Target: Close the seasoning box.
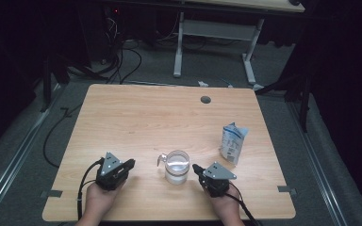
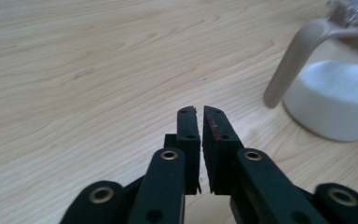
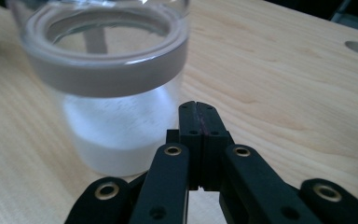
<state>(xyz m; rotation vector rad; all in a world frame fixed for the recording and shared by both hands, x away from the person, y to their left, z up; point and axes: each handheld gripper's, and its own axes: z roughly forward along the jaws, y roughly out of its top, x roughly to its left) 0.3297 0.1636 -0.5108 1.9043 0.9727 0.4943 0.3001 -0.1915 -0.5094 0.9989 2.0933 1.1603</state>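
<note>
A clear glass jar (image 1: 176, 167) holding white powder stands near the table's front edge, with a pale latch handle (image 1: 161, 159) on its left side. My left gripper (image 1: 130, 164) lies left of the jar and points toward it. In the left gripper view its jaws (image 2: 200, 112) stand a narrow slit apart with nothing between them, short of the handle (image 2: 298, 56) and the jar (image 2: 340, 102). My right gripper (image 1: 195, 168) sits just right of the jar. Its jaws (image 3: 196, 106) are shut and empty, close beside the jar's wall (image 3: 116, 116).
A white and blue pouch (image 1: 233, 142) stands upright to the right of the jar. A round cable hole (image 1: 205, 99) sits near the far edge of the wooden table (image 1: 146, 117). Beyond the table are another desk's legs (image 1: 177, 47) and cables on the floor.
</note>
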